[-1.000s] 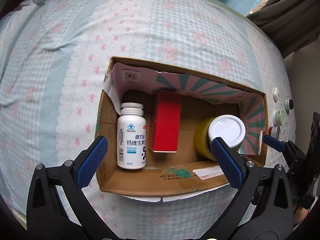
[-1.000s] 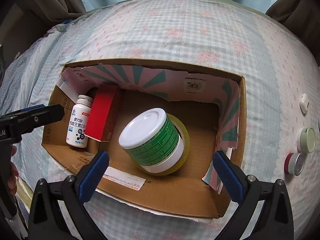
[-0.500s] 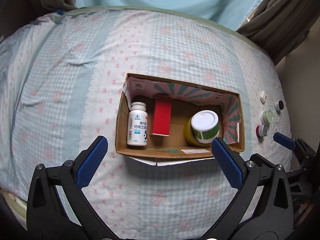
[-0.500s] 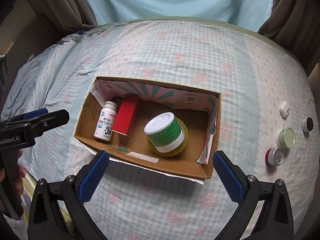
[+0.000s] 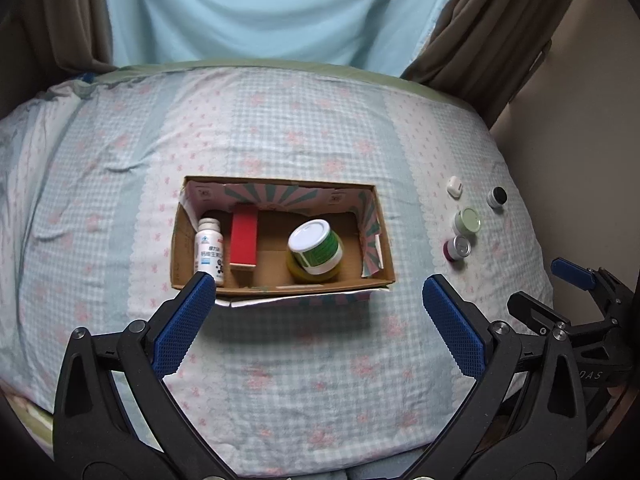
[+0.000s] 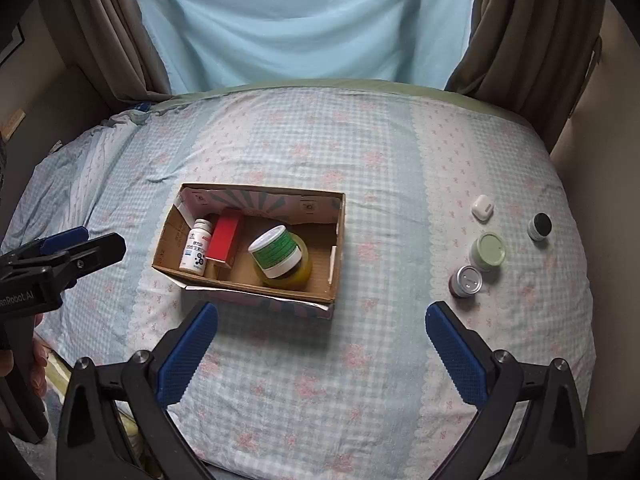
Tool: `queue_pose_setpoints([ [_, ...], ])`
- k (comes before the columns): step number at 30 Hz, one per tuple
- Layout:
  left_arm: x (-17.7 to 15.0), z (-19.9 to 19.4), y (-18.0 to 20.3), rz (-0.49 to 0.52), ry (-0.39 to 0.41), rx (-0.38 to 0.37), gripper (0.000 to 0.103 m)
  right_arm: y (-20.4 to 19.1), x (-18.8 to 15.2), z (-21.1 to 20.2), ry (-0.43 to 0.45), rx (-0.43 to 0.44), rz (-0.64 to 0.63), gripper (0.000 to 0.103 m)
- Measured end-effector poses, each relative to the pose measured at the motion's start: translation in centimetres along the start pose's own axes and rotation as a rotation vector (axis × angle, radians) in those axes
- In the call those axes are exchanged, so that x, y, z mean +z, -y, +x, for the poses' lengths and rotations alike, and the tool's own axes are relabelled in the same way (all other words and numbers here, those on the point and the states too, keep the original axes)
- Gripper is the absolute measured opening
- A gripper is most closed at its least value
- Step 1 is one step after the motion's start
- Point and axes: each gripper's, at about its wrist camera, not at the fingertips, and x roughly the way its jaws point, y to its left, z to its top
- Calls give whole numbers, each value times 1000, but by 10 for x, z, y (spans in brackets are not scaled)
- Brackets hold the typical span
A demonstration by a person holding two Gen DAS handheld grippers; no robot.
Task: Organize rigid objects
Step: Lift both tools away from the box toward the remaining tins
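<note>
An open cardboard box [image 5: 280,286] [image 6: 256,288] lies on the bed. Inside it are a white pill bottle [image 5: 209,250] [image 6: 195,251], a red carton [image 5: 243,238] [image 6: 225,238] and a green-labelled white-lidded jar [image 5: 316,246] [image 6: 276,251] resting on a yellow tape roll [image 5: 298,274] [image 6: 300,274]. To the right on the sheet sit a white earbud case [image 5: 455,187] [image 6: 483,208], a black-lidded pot [image 5: 497,197] [image 6: 540,227], a green-lidded jar [image 5: 467,221] [image 6: 487,251] and a silver-lidded red jar [image 5: 457,248] [image 6: 466,281]. My left gripper [image 5: 318,322] and right gripper [image 6: 322,342] both hang open and empty, back from the box's near side.
The bed is covered by a pale blue checked sheet [image 5: 320,128] with pink flowers. Brown curtains [image 6: 516,40] and a light blue drape [image 6: 304,20] hang behind it. A hand [image 6: 24,364] holds the left gripper at the right wrist view's left edge.
Both grippers have pulled well back and up from the box, so the whole bed and the small jars on the right now show. Both stay open; nothing in the box moved.
</note>
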Motion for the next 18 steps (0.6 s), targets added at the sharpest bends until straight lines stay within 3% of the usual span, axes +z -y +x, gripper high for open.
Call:
queue_pose_setpoints([
  [7,-4,6,81,67,3,-15,103,73,-17,-25,26,-63,56,103],
  [12,-9,18,141,72,26,58,103,139,-25,-28,53,-64,55,103],
  [18,-14,49,203,18,25,131,103,217,-21,-14,64,2,-22,103],
])
